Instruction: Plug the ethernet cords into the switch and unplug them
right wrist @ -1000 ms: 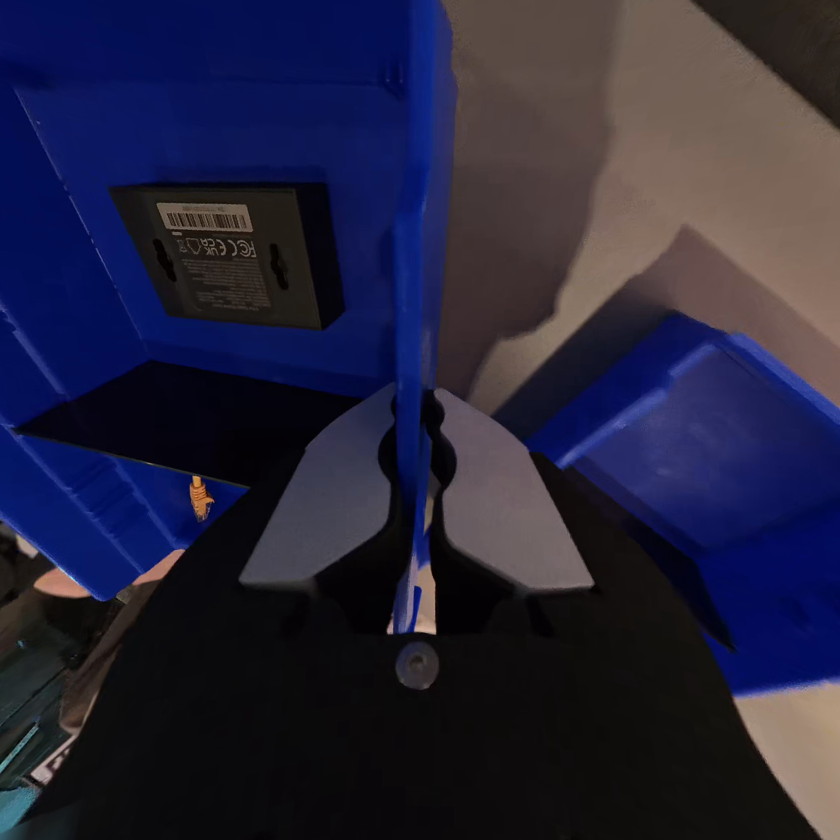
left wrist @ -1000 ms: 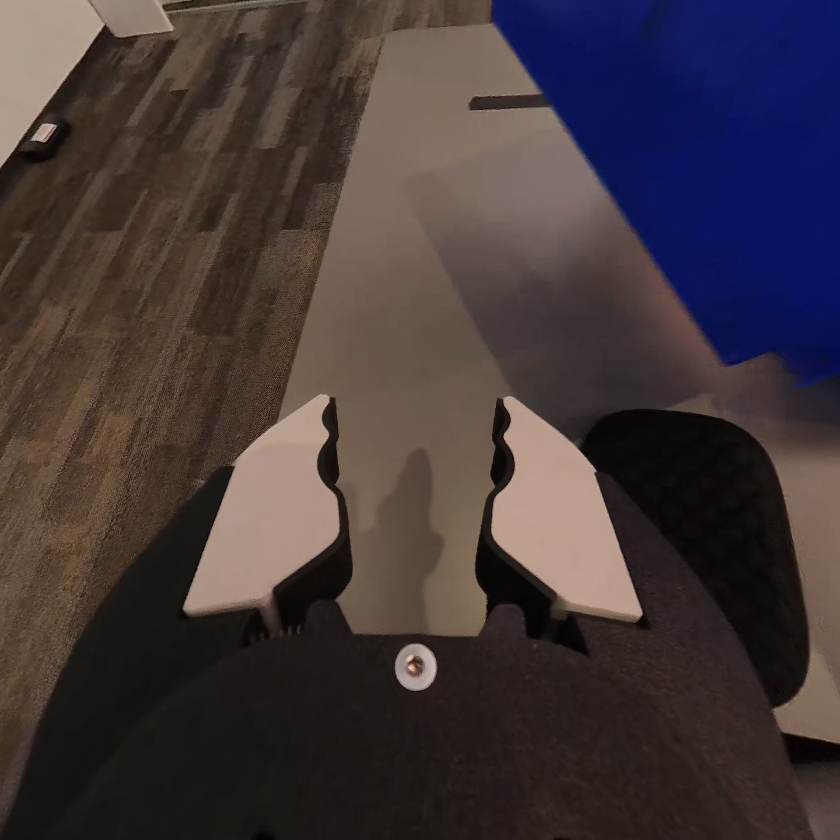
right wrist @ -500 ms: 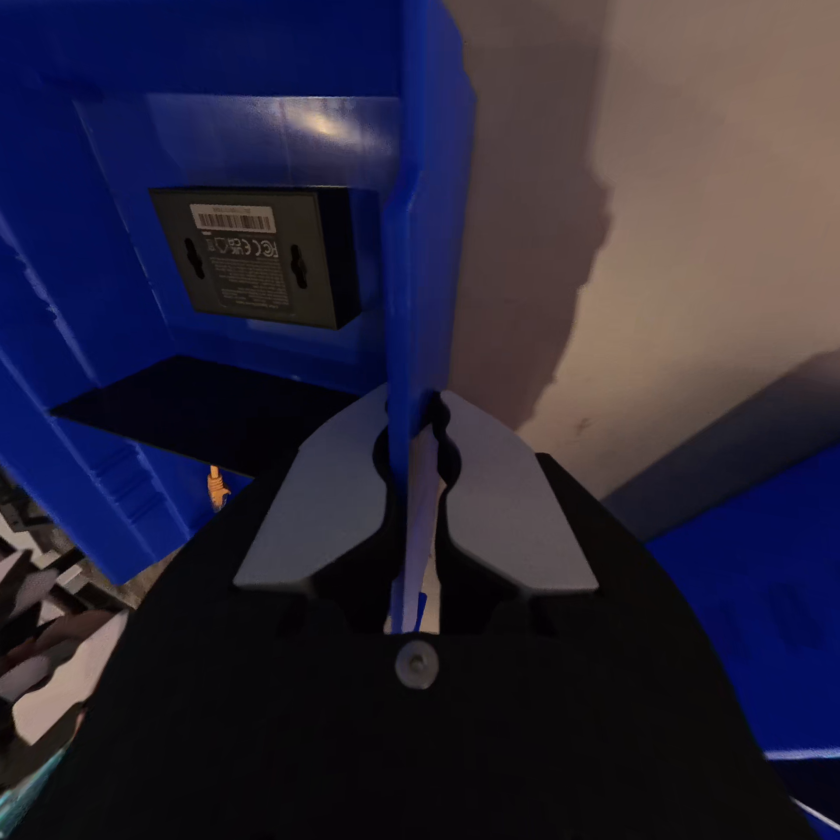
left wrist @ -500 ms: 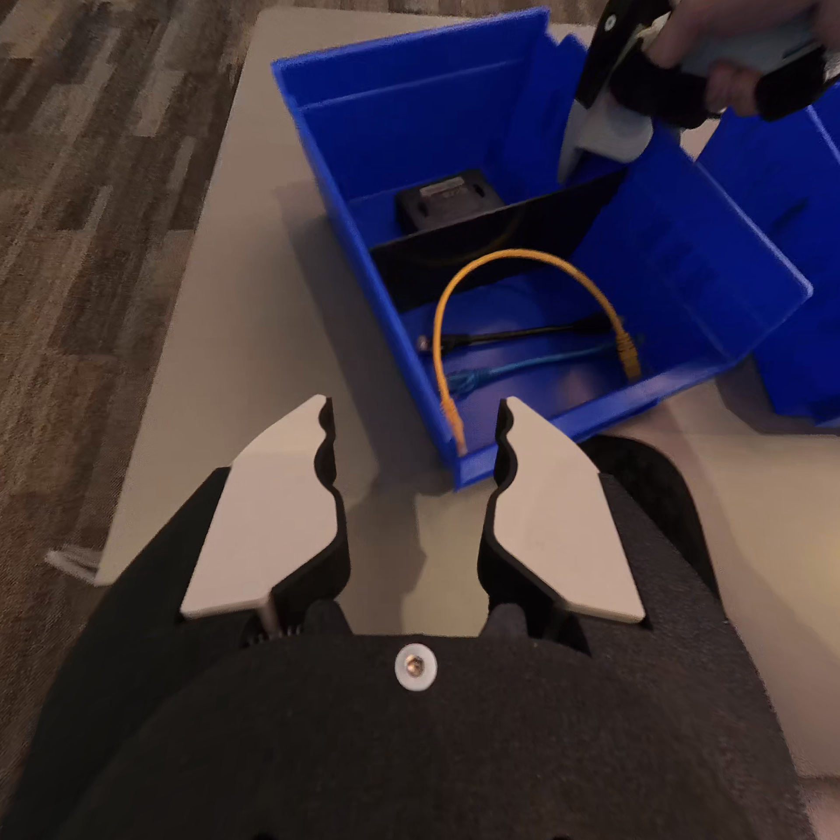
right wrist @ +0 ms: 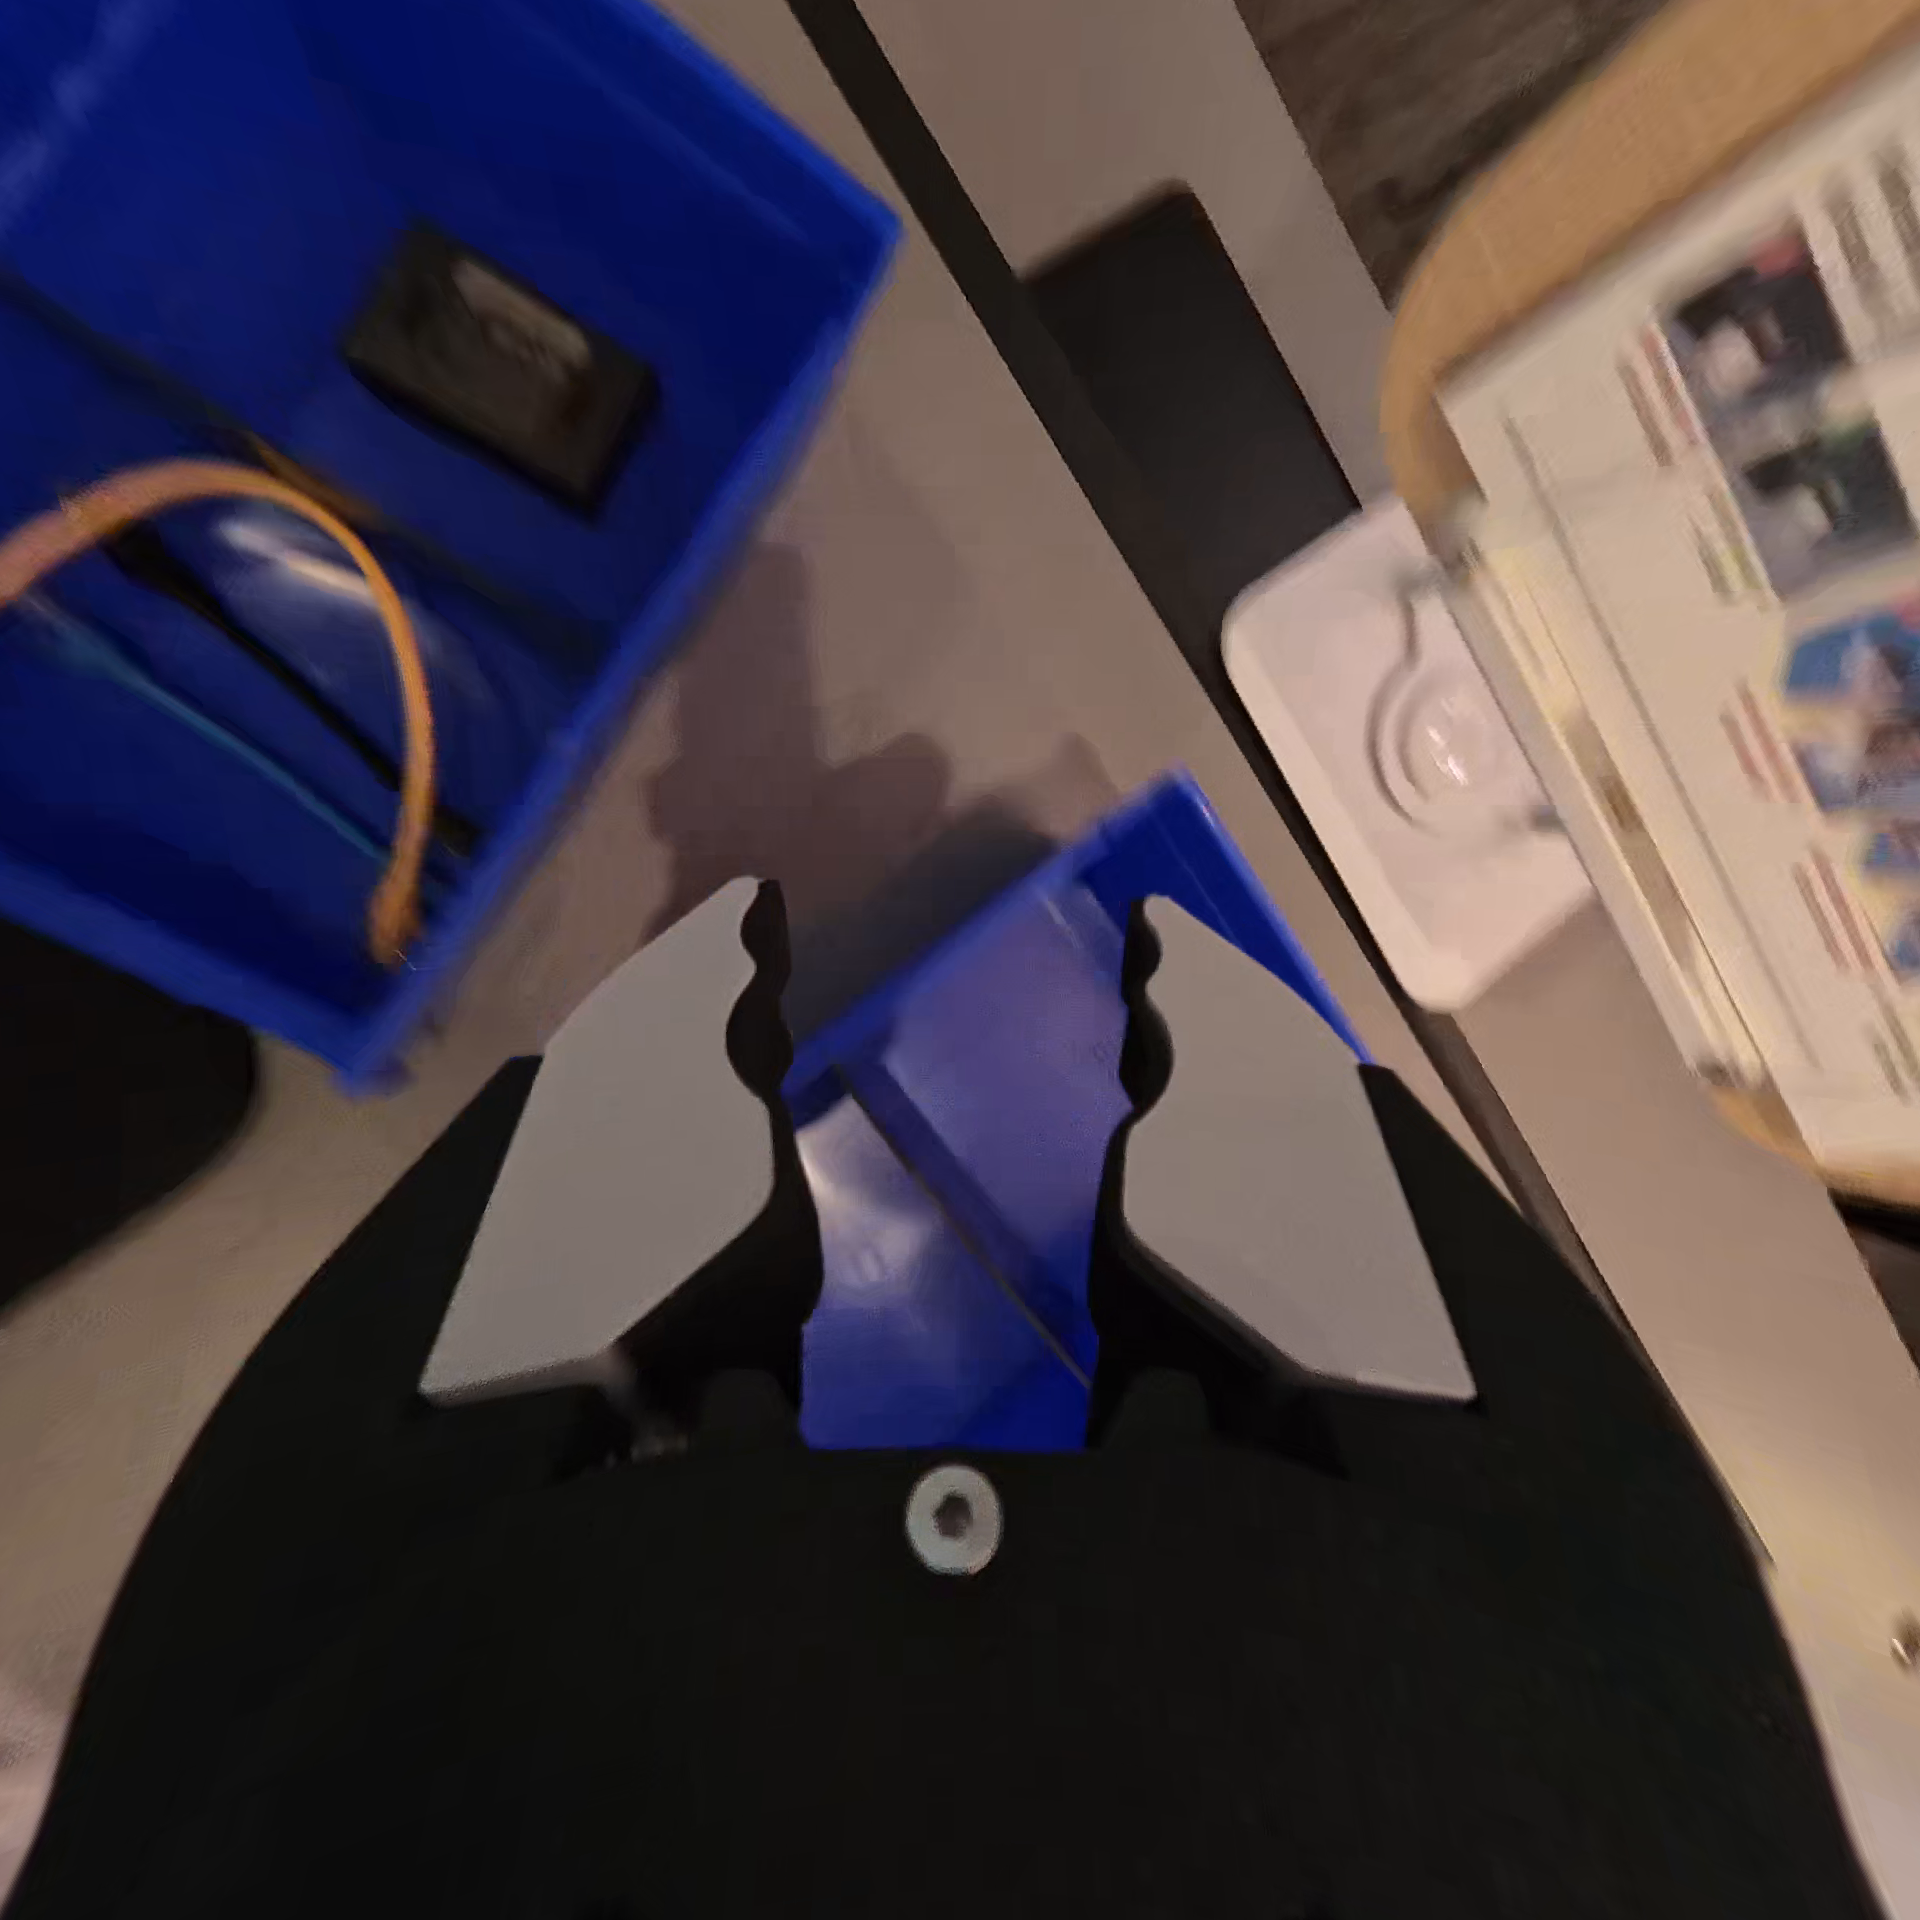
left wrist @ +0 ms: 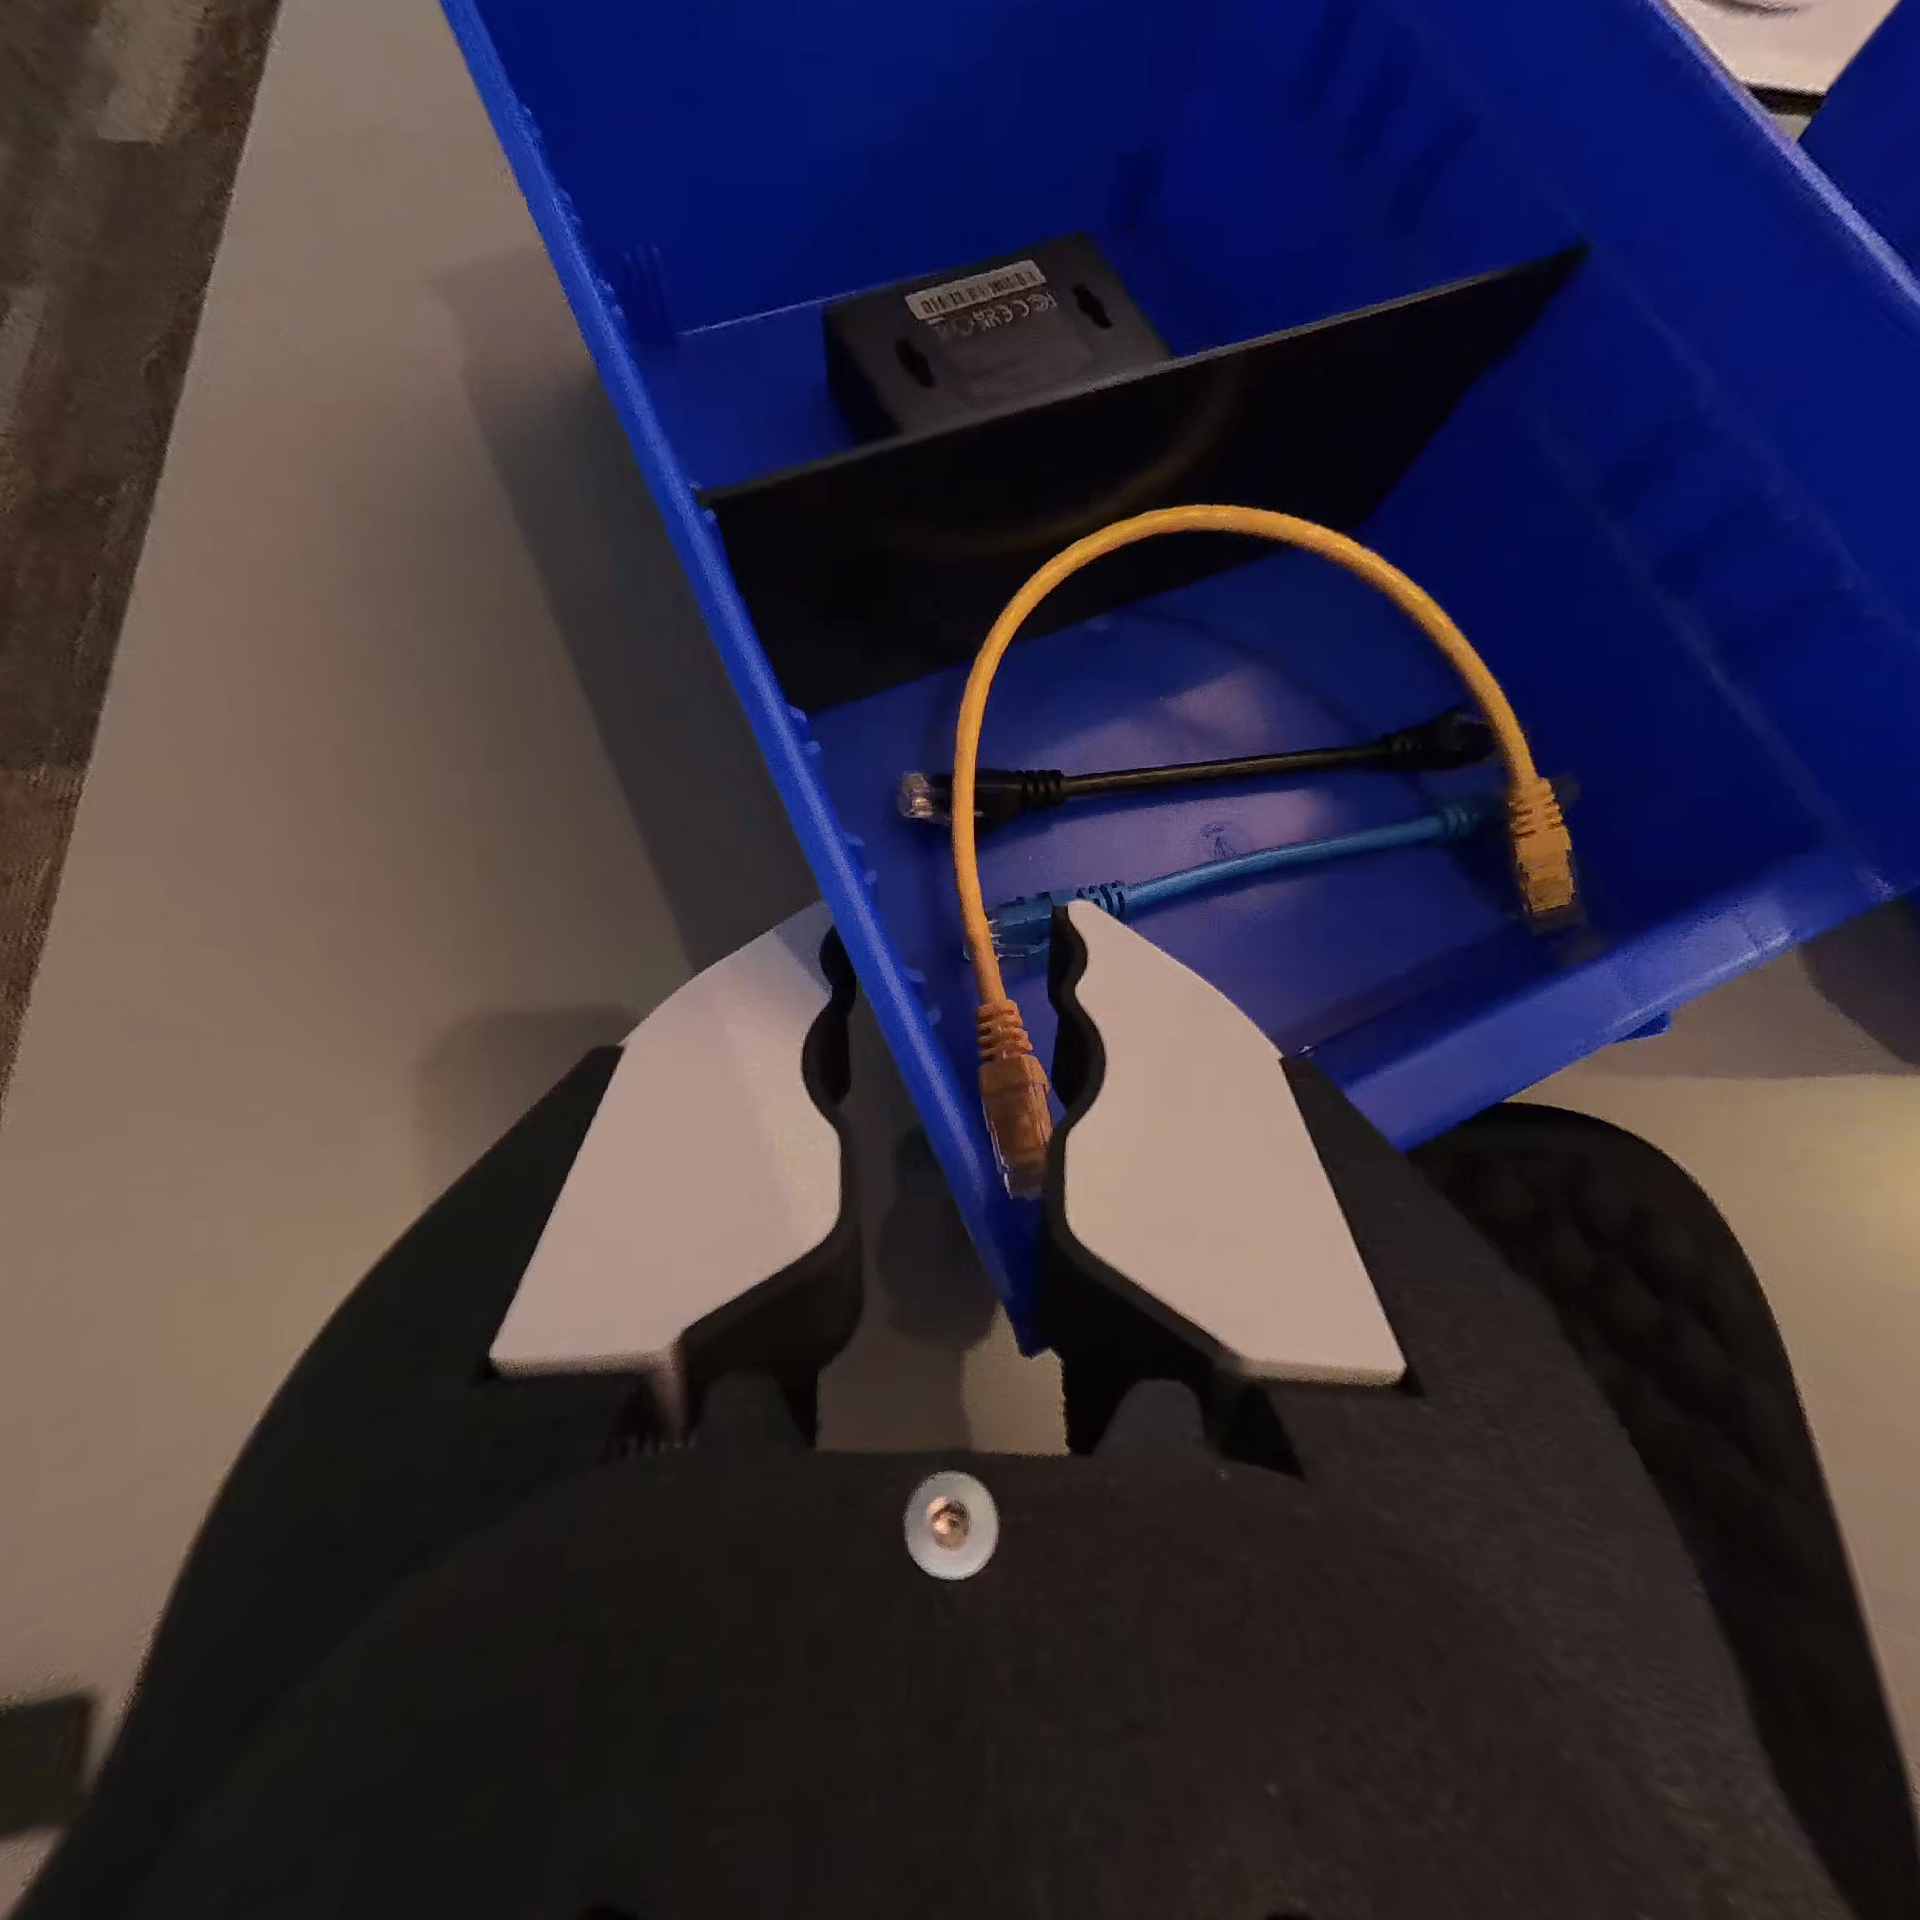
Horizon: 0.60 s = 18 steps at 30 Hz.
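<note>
In the left wrist view the left claw (left wrist: 951,940) stands open astride the near left wall of the blue bin (left wrist: 665,343) on the table (left wrist: 343,831), one finger outside, the other inside beside the near plug of the yellow cord (left wrist: 1226,520); the black cord (left wrist: 1195,774) and light blue cord (left wrist: 1268,857) lie flat on the bin floor, and the switch (left wrist: 987,332) sits label side up behind the black divider (left wrist: 1122,457). To do this well, I judge the claw should shift right, clear of the wall, and close squarely on the yellow plug's boot.

In the right wrist view, which is blurred, the right claw (right wrist: 951,894) is open and empty over a second blue bin (right wrist: 1174,831), well right of the cords; it could go to fetch the switch.
</note>
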Available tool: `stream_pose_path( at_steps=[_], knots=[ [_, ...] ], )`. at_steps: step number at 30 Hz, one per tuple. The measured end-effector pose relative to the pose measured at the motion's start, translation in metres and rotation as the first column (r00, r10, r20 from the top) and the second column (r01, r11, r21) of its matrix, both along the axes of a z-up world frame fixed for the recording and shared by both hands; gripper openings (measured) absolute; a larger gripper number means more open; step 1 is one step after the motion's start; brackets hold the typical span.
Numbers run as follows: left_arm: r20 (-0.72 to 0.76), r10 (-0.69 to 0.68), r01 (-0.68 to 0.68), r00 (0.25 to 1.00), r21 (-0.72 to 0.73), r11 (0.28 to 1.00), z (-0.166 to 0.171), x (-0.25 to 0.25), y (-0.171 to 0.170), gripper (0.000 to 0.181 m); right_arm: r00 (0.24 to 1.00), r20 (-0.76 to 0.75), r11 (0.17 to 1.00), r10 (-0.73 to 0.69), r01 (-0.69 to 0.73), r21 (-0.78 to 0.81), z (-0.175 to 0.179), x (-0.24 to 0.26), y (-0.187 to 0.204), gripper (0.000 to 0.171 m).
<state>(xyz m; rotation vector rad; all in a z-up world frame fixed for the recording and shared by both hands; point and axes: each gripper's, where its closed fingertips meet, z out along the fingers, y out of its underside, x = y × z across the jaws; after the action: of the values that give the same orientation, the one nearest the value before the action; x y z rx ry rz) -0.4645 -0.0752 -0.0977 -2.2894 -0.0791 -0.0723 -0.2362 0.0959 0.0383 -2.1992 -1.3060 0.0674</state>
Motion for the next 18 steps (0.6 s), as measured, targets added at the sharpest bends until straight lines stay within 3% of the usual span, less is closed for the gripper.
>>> stream_pose_path(
  at_steps=[5,10,14,18],
  knots=[
    [-0.082,-0.152,0.146,0.985,-0.072,0.987,-0.001,-0.020,0.015,0.024,0.981,0.058,0.982,-0.187,0.187,0.014,-0.012,0.144,-0.001,0.060],
    [-0.165,-0.268,0.248,0.949,-0.133,0.960,-0.003,-0.028,0.035,0.017,0.947,0.007,0.943,-0.322,0.321,-0.082,-0.036,0.232,-0.007,0.058],
    [-0.156,-0.315,0.297,0.936,-0.126,0.946,-0.003,-0.022,0.042,0.016,0.913,-0.004,0.900,-0.408,0.401,-0.168,-0.055,0.266,-0.011,0.059],
    [-0.141,-0.352,0.336,0.925,-0.123,0.934,-0.003,-0.020,0.043,0.016,0.881,-0.042,0.843,-0.471,0.435,-0.316,-0.074,0.263,-0.018,0.065]
  ],
)
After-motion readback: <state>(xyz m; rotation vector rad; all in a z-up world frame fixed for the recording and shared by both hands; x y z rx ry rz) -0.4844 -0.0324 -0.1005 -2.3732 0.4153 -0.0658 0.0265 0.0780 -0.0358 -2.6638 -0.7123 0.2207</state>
